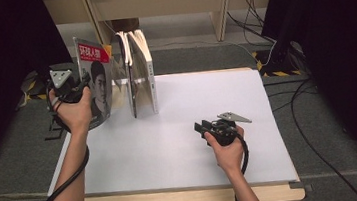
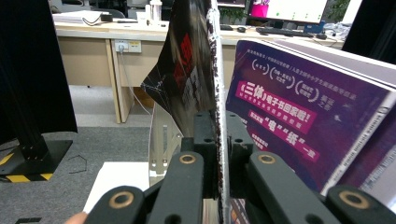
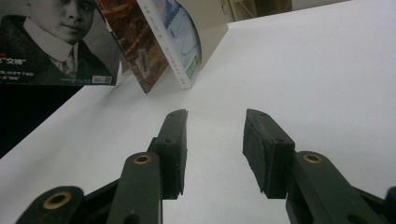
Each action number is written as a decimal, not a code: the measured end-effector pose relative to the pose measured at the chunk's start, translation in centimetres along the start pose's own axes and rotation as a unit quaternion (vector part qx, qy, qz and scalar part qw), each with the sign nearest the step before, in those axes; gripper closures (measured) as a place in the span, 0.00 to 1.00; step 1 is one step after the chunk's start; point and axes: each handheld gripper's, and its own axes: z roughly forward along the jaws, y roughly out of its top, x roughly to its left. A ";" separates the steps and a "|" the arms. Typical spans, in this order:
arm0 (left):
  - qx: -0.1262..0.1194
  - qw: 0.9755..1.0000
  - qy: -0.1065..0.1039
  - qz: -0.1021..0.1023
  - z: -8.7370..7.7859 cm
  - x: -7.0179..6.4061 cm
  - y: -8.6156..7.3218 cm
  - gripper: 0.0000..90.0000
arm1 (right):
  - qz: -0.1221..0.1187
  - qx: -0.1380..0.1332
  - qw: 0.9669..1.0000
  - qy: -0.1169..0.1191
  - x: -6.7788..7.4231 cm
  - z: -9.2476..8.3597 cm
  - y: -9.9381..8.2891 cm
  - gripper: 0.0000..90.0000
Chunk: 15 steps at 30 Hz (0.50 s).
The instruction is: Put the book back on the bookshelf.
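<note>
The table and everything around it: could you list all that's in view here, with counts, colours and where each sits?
Magazine: one, red title band over a black-and-white portrait, far left corner of the table, upright, clamped in the left gripper.
Books: about three, pale edges, standing upright beside the magazine at the far edge.
Bookend: one, pale metal, by the books.
Table: one, white top with a wooden edge.
Cables: several, black, on the grey floor behind.
Left gripper: one, black, shut on the magazine.
Right gripper: one, black, jaws open, nothing between them, low over the table's right half.
</note>
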 end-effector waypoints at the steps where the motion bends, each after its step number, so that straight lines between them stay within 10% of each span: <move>1: 0.000 1.000 0.000 0.000 0.0 0.0 0.0 0.95 | 0.000 0.002 1.000 -0.001 0.0 0.0 0.0 0.67; 15: -0.020 1.000 0.005 -0.003 3.3 -0.3 -0.2 0.95 | 0.007 0.002 1.000 -0.001 -0.4 0.0 -0.2 0.67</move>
